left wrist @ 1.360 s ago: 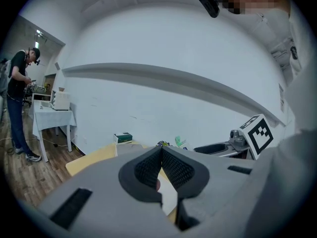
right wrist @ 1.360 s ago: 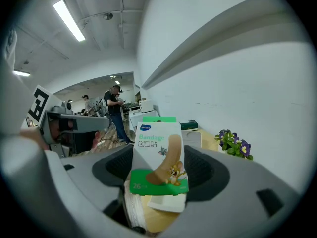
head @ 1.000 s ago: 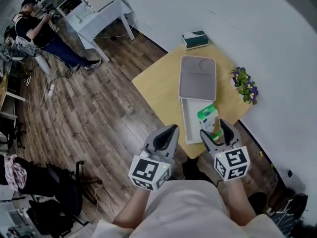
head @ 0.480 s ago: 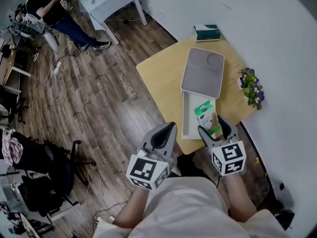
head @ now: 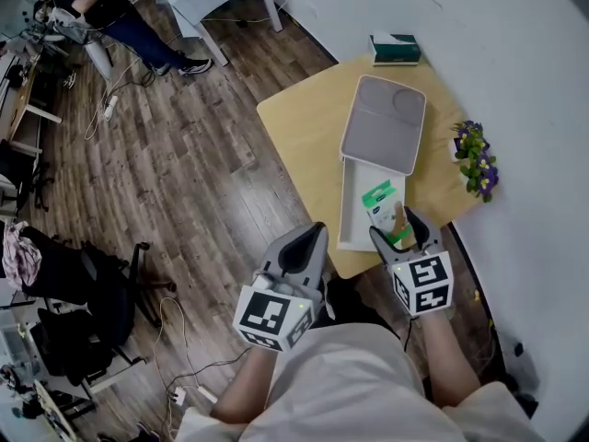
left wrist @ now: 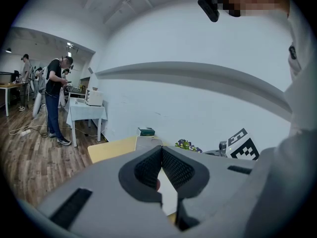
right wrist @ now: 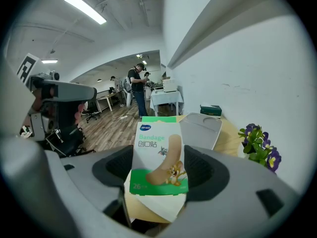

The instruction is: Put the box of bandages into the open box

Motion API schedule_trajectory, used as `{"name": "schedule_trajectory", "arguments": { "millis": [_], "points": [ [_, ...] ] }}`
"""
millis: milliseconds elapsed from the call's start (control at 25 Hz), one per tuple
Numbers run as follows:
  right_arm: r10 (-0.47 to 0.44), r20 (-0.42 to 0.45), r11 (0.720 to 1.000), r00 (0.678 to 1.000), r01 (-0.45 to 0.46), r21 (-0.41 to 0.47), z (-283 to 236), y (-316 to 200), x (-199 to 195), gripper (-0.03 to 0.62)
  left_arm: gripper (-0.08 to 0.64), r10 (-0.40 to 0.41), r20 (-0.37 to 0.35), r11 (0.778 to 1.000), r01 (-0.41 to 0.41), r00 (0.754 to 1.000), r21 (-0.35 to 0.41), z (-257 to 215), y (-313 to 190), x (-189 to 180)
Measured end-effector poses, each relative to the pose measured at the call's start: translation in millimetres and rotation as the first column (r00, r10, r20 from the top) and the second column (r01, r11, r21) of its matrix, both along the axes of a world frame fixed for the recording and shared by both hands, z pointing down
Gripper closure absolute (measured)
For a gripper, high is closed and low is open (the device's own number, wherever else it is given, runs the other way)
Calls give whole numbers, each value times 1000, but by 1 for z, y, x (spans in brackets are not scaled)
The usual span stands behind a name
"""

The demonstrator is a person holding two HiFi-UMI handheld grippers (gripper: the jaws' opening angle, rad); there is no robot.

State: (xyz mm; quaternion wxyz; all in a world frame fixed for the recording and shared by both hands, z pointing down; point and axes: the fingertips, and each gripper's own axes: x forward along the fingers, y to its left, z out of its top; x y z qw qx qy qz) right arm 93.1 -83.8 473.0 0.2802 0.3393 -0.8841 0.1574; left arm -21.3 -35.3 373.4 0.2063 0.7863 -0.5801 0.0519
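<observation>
Right tool (head: 398,232), at lower centre of frame over the worktop (head: 299,141) and the open box (head: 352,212), is clamped on the box of bandages (right wrist: 157,152). Left tool (head: 302,251) is closed on nothing. Judged step: carry; the next move calls for lowering the pack inside the tray walls before release.

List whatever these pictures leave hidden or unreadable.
- Near end of the open box, head view: covered by the bandage box and right tool.
- Bandage box's fine print, right gripper view: too small.
- Green box at the table's far edge, every view: label too small.
</observation>
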Motion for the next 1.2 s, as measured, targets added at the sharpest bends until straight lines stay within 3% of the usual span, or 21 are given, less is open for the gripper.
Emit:
{"name": "schedule_trajectory", "arguments": {
  "millis": [520,1200],
  "points": [
    [43,-104,998,994,-46,-31,32,-2,-1,264,557,75,-28,996,-76,997,-37,18,-24,-15],
    [98,-193,989,976,-118,-95,78,-16,-19,264,557,202,-62,975,-206,977,-79,42,-61,-21]
  ]
}}
